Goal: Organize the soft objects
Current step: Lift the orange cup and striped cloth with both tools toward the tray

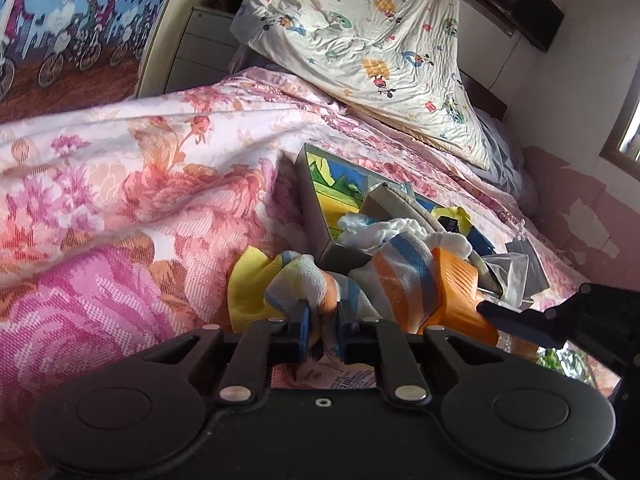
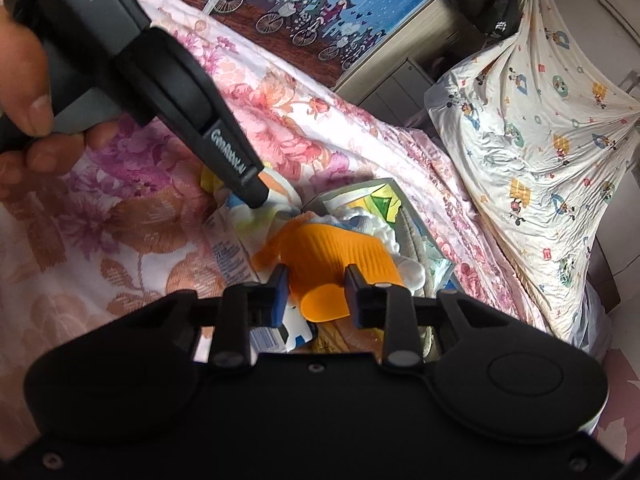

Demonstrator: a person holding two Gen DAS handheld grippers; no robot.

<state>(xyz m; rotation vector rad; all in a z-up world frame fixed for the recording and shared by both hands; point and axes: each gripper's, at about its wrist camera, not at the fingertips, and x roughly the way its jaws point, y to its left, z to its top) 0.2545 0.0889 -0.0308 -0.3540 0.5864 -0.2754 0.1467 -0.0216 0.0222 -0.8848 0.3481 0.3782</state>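
Observation:
A striped soft cloth [image 1: 316, 280] in white, blue and orange lies on the flowered bedspread beside an open box [image 1: 320, 184]. My left gripper [image 1: 323, 326] is shut on this cloth. A ribbed orange soft piece [image 2: 336, 256] lies at the box's near corner; it also shows in the left wrist view [image 1: 456, 292]. My right gripper [image 2: 316, 292] has its fingers on either side of the orange piece, and I cannot tell whether they press on it. The box holds white fluffy cloth [image 1: 376, 228] and other items. The left gripper's body [image 2: 168, 80] crosses the right wrist view.
A yellow cloth [image 1: 248, 288] lies left of the striped one. A cartoon-print pillow [image 1: 380, 40] leans at the bed's head. A printed plastic wrapper [image 2: 228, 252] lies on the bedspread [image 1: 120, 184]. A wall and window [image 1: 628, 132] are to the right.

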